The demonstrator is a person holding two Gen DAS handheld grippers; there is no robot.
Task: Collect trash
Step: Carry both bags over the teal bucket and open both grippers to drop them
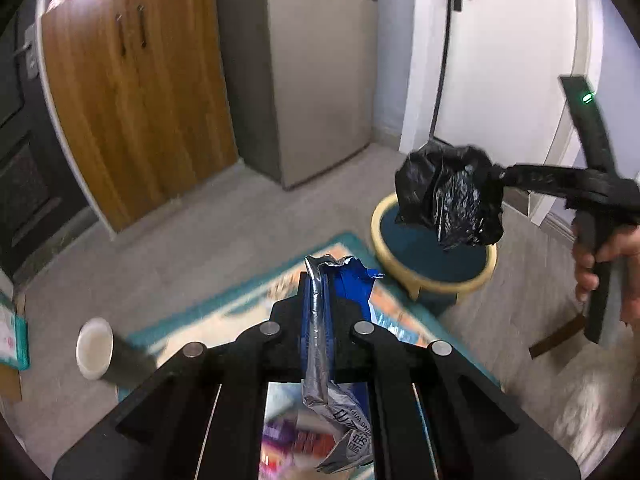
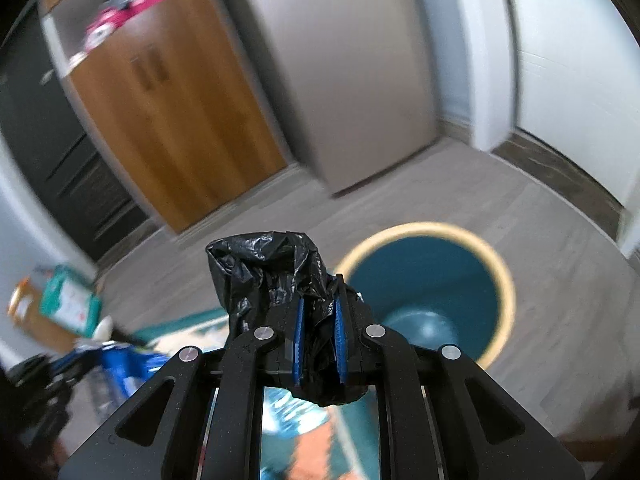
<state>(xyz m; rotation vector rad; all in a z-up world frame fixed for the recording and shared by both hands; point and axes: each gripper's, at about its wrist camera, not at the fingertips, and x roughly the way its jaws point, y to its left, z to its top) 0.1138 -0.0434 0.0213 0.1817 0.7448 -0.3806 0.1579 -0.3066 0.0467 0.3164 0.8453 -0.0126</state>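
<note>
The left gripper (image 1: pixel 316 280) points steeply down at the floor, its jaws clenched on a crumpled blue-and-silver foil wrapper (image 1: pixel 320 320) that runs between the pads and juts past their tips. To its right, the right gripper (image 2: pixel 318 312), gripped by a person's hand (image 1: pixel 608 264), also tilts downward, its blue-padded jaws pinched on a crumpled black plastic bag (image 2: pixel 272 272) that bulges ahead of the fingertips. Below both sets of jaws lies a teal-bordered patterned rug (image 1: pixel 248 296). Left of the left jaws, a white-rimmed paper cup (image 1: pixel 96 348) lies on its side. Just beyond the right jaws stands a round teal bin with a cream rim (image 2: pixel 504 280); nothing shows inside it. Farther off stand a wooden two-door cabinet (image 1: pixel 140 100), a grey refrigerator (image 1: pixel 320 80) and a white door (image 1: pixel 512 52).
</note>
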